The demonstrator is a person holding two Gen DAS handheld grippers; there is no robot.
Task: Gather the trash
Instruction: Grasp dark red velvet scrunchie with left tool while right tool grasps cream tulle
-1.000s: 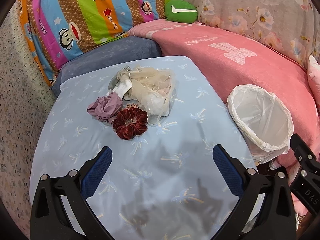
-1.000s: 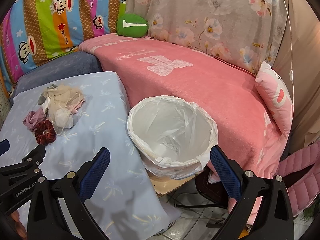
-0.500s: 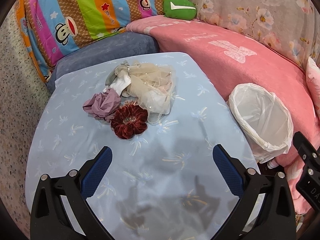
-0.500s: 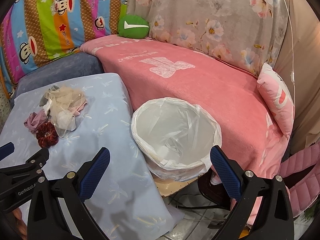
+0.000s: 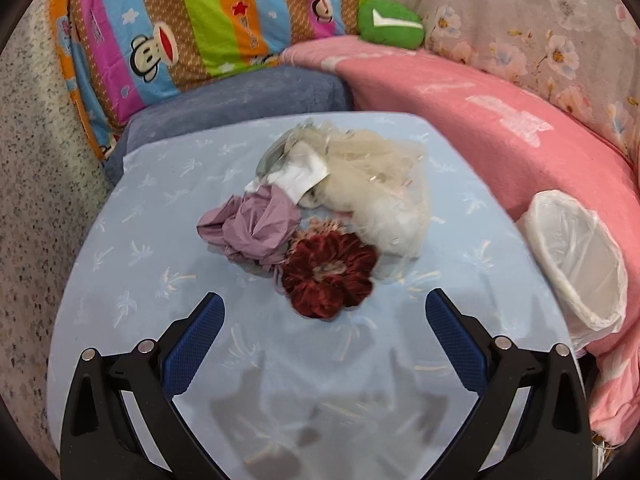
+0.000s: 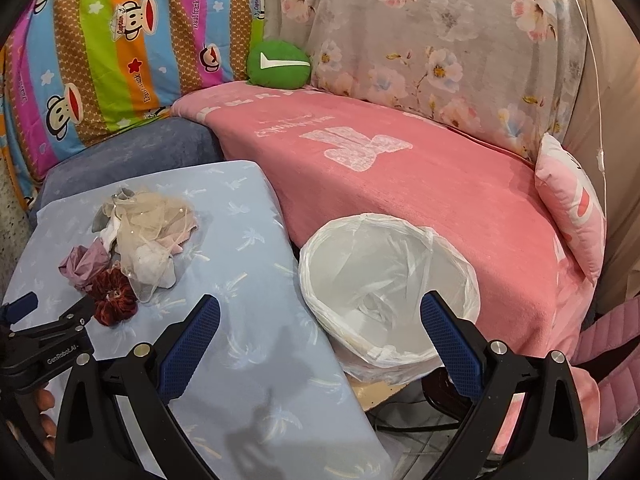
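A pile of trash lies on the light blue table point(image 5: 160, 264): a dark red scrunchie point(image 5: 328, 276), a crumpled purple wrapper point(image 5: 252, 228), a cream mesh bag point(image 5: 380, 188) and a white scrap point(image 5: 300, 180). My left gripper point(image 5: 324, 312) is open, just short of the scrunchie, which lies between the lines of its fingers. A bin with a white liner point(image 6: 388, 292) stands beside the table's right edge; it also shows in the left wrist view point(image 5: 580, 264). My right gripper point(image 6: 320, 316) is open and empty above the bin's near rim. The pile also shows in the right wrist view point(image 6: 140, 240).
A pink blanket point(image 6: 400, 184) covers the sofa behind the bin. A green cushion point(image 6: 278, 65), a striped monkey-print cushion point(image 5: 200, 28) and a grey-blue cushion point(image 5: 240, 100) lie behind the table. A pink pillow point(image 6: 572, 204) is at the right.
My left gripper has moved forward toward the trash pile; the scrunchie is now close in front of its fingers. My right gripper has shifted slightly toward the bin. Both stay open.
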